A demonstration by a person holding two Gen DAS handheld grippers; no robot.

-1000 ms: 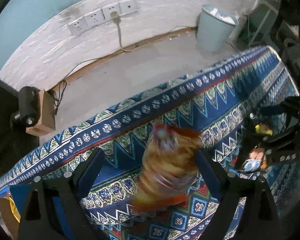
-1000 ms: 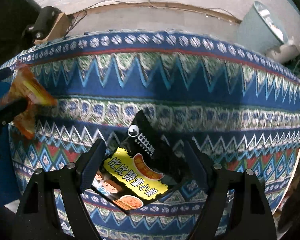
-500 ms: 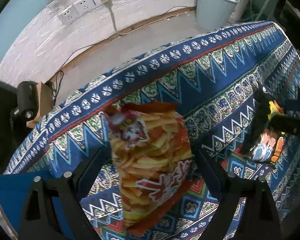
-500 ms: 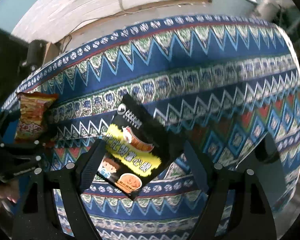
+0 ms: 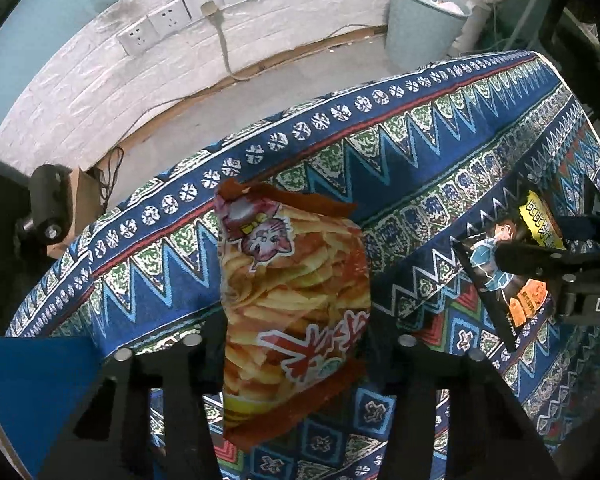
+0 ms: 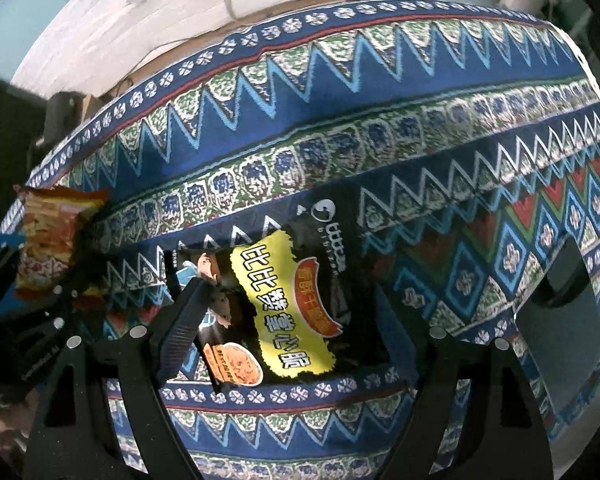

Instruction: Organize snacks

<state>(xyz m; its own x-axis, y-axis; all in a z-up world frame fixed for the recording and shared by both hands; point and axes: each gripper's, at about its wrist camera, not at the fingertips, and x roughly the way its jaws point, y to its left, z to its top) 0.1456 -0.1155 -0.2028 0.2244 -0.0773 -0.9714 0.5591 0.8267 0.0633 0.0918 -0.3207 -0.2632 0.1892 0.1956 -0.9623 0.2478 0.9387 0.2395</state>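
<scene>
My left gripper (image 5: 296, 344) is shut on an orange-red chip bag (image 5: 296, 300) with a cat face, held upright above the patterned tablecloth (image 5: 420, 128). My right gripper (image 6: 284, 320) is shut on a black snack packet with a yellow label (image 6: 288, 300), held tilted above the cloth (image 6: 380, 100). The black packet also shows at the right of the left wrist view (image 5: 508, 276). The chip bag also shows at the left of the right wrist view (image 6: 56, 240).
A pale blue waste bin (image 5: 424, 20) stands on the floor beyond the table's far edge. Wall sockets (image 5: 188, 20) with a cable sit on the white brick wall. A black device on a cardboard box (image 5: 48, 212) is at far left. A blue box corner (image 5: 32, 380) is lower left.
Both grippers have dropped closer to the cloth with their packets. The black packet has turned more upright in the right gripper, and the two grippers have come nearer each other.
</scene>
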